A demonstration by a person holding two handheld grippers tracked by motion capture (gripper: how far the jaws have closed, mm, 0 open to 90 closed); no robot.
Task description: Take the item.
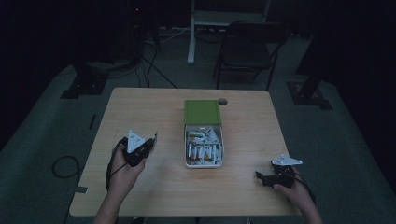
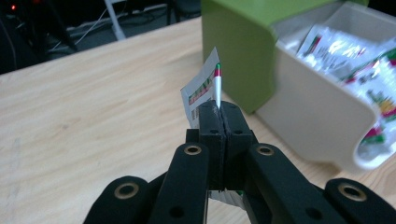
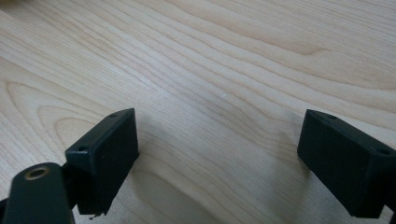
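The left gripper point(image 2: 219, 114) has its jaws pressed together on a small white packet point(image 2: 204, 86) with red and green print, held upright and edge-on above the table point(image 1: 140, 107), left of the box point(image 1: 204, 161) and nearer the table's left edge than its middle. The box is cream-coloured with a green lid point(image 1: 201, 112) slid or tipped back toward the far edge, and it sits near the middle of the table. More packets point(image 1: 201, 150) of the same kind lie inside it, so judging by this, one packet is out and many are left; where the held one is meant to go cannot be told from here.

The right gripper point(image 1: 262, 178) rests low near the table's front right corner, its jaws spread wide with nothing between them, just bare wood beneath.

The table is pale wood with clear grain, and a small round hole point(image 1: 222, 101) sits close to its far edge. The room is dim. A dark folding chair point(image 1: 247, 46) stands beyond the far edge on grey carpet, with cables point(image 1: 149, 60) trailing across the floor.
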